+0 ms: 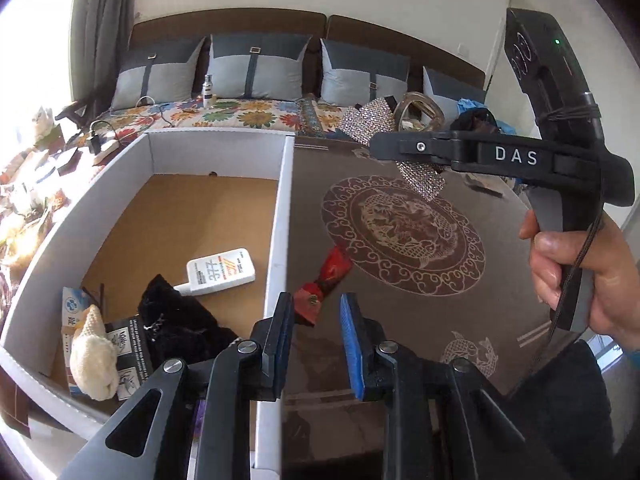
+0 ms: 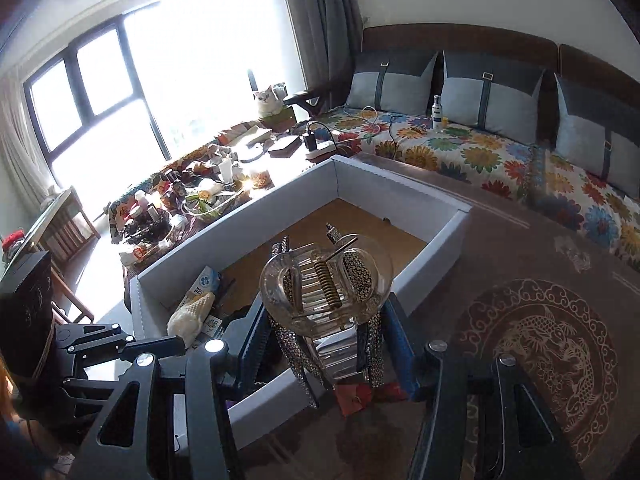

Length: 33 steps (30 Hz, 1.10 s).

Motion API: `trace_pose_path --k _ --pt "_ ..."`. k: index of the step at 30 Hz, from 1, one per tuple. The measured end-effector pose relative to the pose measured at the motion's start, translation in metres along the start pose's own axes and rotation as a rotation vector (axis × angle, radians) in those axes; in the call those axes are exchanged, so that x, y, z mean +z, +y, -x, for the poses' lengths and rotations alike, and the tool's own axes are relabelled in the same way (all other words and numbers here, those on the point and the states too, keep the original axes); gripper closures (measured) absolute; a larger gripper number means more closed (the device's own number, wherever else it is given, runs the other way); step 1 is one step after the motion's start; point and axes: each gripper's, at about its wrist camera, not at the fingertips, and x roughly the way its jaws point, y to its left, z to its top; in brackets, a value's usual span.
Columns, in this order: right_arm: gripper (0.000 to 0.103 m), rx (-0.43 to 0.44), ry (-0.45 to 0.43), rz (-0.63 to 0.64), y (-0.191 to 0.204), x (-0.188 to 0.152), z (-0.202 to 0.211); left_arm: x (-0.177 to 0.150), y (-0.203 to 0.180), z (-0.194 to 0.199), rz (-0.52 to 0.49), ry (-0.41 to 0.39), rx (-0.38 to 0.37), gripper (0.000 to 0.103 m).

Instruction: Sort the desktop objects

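My right gripper (image 2: 326, 344) is shut on a large clear hair claw clip with rhinestone bands (image 2: 326, 280) and holds it above the table beside the white box (image 2: 436, 240). In the left wrist view the right gripper (image 1: 404, 146) shows at the upper right with the sparkly clip (image 1: 420, 178) hanging from it. My left gripper (image 1: 316, 340) is open and empty, low over the table by the box's right wall (image 1: 280, 216). A red fabric item (image 1: 324, 280) lies just ahead of its fingers; it also shows under the clip (image 2: 360, 394).
The white box holds a white tube (image 1: 222, 272), a black cloth (image 1: 176, 316), a cream knitted item (image 1: 94, 352) and printed packets (image 1: 76, 308). A brown patterned tabletop (image 1: 404, 232) lies right of it. A sofa with cushions (image 1: 256, 68) stands behind; a cluttered side table (image 2: 192, 200) is left.
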Motion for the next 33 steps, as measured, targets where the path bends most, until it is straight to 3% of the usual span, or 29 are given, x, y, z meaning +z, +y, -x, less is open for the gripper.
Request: trace_pose_path --k 1,3,11,15,17,18,19,21,22,25,33 --pt "0.048 -0.034 -0.002 -0.003 -0.013 -0.008 0.008 0.001 -0.018 -0.013 -0.047 0.015 -0.007 0.056" --pt "0.048 -0.092 0.005 -0.018 -0.038 -0.026 0.025 0.005 -0.044 -0.044 -0.120 0.045 0.015 0.035" --pt "0.048 -0.182 0.022 -0.142 -0.108 -0.094 0.087 0.024 -0.052 -0.182 -0.117 0.237 0.099 0.035" --pt "0.048 -0.181 0.001 -0.177 -0.119 -0.114 0.110 0.022 -0.046 -0.211 -0.120 0.268 0.186 0.031" --pt "0.048 -0.179 -0.006 -0.182 -0.121 -0.119 0.117 0.020 -0.041 -0.216 -0.086 0.285 0.177 0.032" --pt "0.048 -0.180 -0.010 -0.182 -0.122 -0.121 0.120 0.019 -0.038 -0.214 -0.073 0.271 0.167 0.038" --pt "0.048 -0.182 -0.014 -0.180 -0.123 -0.122 0.123 0.017 -0.037 -0.211 -0.069 0.262 0.160 0.061" --pt "0.048 -0.188 -0.023 -0.168 -0.123 -0.124 0.128 0.013 -0.036 -0.205 -0.074 0.253 0.141 0.080" --pt "0.048 -0.192 -0.027 -0.162 -0.123 -0.124 0.129 0.010 -0.036 -0.201 -0.072 0.245 0.129 0.084" --pt "0.048 -0.201 -0.031 -0.151 -0.123 -0.127 0.128 0.003 -0.042 -0.188 -0.072 0.213 0.114 0.088" --pt "0.048 -0.194 -0.008 -0.141 -0.115 -0.127 0.115 0.015 -0.031 -0.116 0.094 0.079 -0.035 0.088"
